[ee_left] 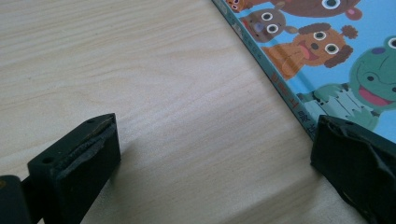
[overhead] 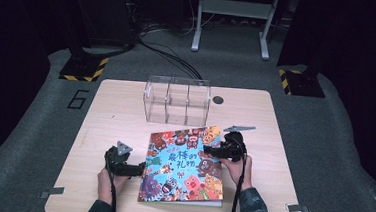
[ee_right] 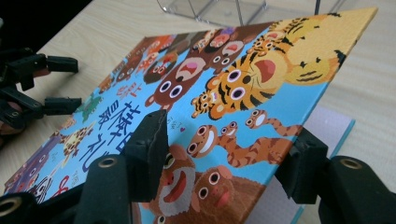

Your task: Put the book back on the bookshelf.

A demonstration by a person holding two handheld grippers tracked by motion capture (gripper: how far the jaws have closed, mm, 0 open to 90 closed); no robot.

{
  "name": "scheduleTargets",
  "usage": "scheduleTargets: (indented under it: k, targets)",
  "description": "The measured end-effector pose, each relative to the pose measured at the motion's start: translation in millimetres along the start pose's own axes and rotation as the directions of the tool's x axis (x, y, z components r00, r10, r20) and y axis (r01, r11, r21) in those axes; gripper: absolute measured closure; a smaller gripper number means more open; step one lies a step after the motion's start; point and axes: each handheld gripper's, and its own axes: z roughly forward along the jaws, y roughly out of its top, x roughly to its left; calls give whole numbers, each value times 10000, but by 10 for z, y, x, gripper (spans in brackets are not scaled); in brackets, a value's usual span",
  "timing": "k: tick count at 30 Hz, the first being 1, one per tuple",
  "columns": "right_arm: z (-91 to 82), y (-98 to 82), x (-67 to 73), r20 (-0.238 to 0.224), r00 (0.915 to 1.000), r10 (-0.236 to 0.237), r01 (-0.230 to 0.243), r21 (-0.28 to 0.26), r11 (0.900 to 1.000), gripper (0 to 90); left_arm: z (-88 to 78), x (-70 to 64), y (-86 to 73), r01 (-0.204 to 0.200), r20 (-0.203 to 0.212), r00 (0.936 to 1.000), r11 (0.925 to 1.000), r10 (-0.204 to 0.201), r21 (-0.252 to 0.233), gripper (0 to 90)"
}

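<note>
Your right claw (overhead: pixel 209 150) is reaching leftward, its jaws standing one above and one below the raised book cover (ee_right: pixel 261 88), pinching it at the edge. Your right hand (overhead: pixel 236 165) is gripping the handle from behind. Your left claw (overhead: pixel 143 169) is lying low and pointing right, jaws spread wide apart, with your left hand (overhead: pixel 107 176) wrapping its handle.

"最棒的礼物" on book cover (overhead: pixel 184 163); "6" on floor (overhead: pixel 78 99).

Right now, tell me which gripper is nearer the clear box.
Right. The right gripper grips the book's lifted cover just below the clear box; the left gripper sits lower, beside the book's spine.
</note>
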Motion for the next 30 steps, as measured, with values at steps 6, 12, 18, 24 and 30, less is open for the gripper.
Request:
scheduleTargets:
  k: [6, 12, 18, 24, 30]
  targets:
    - [-35, 25, 38, -38, 9996, -264, 262, -321, 9991, 435, 0, 0, 0, 1, 0, 10000, 10000, -1, -1, 11]
    - [-42, 27, 32, -57, 9998, -183, 180, -416, 9990, 454, 0, 0, 0, -1, 0, 10000, 10000, 1, 1, 11]
    - [-40, 16, 40, -9, 9999, 131, -131, -591, 9982, 474, 0, 0, 0, -2, 2, 10000, 10000, 2, 0, 11]
    - [-11, 29, 30, 8, 9998, 187, -186, -614, 9979, 470, 0, 0, 0, 0, 2, 10000, 10000, 0, -3, 11]
    - [63, 69, 64, -107, 9998, 196, -201, -419, 9989, 449, 0, 0, 0, -3, 10, 10000, 10000, 3, -4, 11]
